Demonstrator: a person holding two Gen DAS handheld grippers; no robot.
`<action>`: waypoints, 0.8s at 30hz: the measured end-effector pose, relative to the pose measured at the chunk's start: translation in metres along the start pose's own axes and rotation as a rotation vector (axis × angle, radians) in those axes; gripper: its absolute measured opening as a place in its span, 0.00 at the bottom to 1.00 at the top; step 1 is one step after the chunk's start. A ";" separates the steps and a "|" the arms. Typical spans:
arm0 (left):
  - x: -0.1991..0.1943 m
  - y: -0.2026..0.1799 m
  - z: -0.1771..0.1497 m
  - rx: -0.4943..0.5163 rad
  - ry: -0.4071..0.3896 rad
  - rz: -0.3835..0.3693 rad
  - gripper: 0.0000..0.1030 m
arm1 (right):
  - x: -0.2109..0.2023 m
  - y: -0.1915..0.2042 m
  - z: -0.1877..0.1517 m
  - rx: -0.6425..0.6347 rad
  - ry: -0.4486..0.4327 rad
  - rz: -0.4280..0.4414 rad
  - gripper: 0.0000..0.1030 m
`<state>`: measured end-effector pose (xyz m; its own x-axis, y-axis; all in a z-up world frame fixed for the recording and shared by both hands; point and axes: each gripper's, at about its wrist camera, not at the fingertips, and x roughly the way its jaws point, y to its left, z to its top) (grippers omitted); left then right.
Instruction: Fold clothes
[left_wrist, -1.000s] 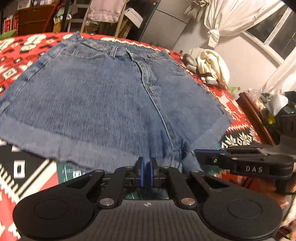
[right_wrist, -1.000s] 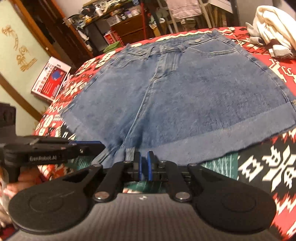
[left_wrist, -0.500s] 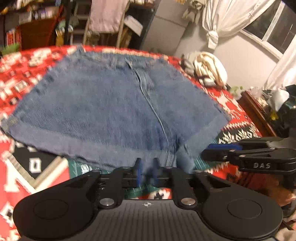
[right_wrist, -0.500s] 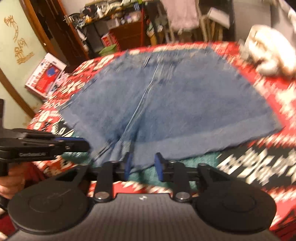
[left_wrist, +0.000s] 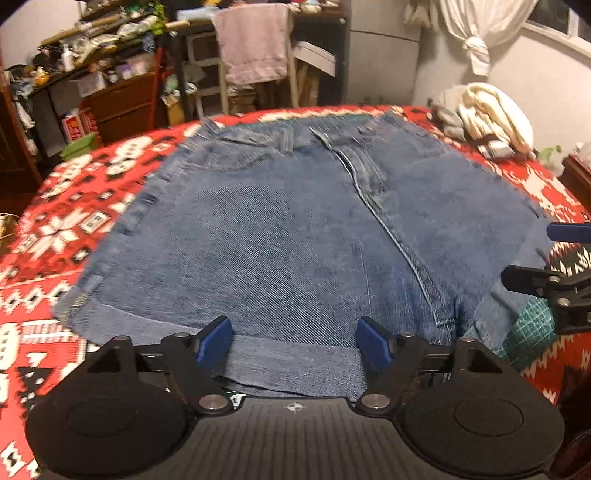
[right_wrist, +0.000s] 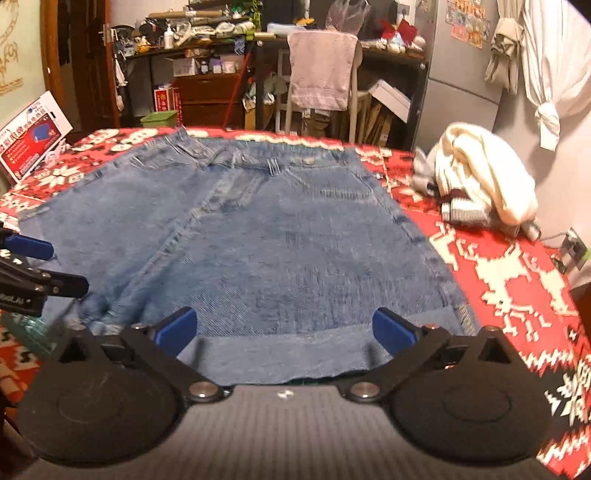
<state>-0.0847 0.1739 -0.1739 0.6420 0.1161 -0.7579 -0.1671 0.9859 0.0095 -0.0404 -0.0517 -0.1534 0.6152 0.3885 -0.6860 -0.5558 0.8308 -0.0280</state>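
Blue denim shorts (left_wrist: 295, 229) lie spread flat on a red patterned blanket (left_wrist: 66, 221), waistband at the far side, cuffed hems toward me. My left gripper (left_wrist: 294, 341) stands open over the hem of the left leg, nothing between its blue pads. My right gripper (right_wrist: 282, 330) is open too, over the hem of the right leg of the shorts (right_wrist: 280, 251). Each gripper shows at the edge of the other's view: the right one (left_wrist: 554, 258) at the right side, the left one (right_wrist: 26, 266) at the left.
A cream and grey garment pile (right_wrist: 480, 184) lies on the blanket (right_wrist: 498, 266) at the far right. Beyond the bed stand a chair with a pink towel (right_wrist: 321, 70), cluttered shelves (right_wrist: 184, 44) and a grey cabinet (right_wrist: 461, 74). A green mat (left_wrist: 528, 328) peeks from under the shorts.
Both grippers went from shut to wide open and pulled apart sideways, each now over its own leg hem. The views tilted up to show more of the room.
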 end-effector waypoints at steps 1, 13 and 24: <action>0.003 0.001 -0.002 0.000 -0.006 -0.003 0.80 | 0.006 -0.002 -0.002 0.012 0.016 0.008 0.99; 0.011 0.000 -0.011 0.025 -0.072 0.029 1.00 | 0.024 -0.003 -0.018 0.035 -0.013 0.013 1.00; 0.015 0.005 -0.011 0.043 -0.087 -0.013 1.00 | 0.021 -0.005 -0.028 0.025 -0.083 0.029 1.00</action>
<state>-0.0839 0.1793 -0.1922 0.7068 0.1114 -0.6986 -0.1270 0.9915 0.0296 -0.0407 -0.0589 -0.1883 0.6437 0.4435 -0.6236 -0.5606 0.8280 0.0101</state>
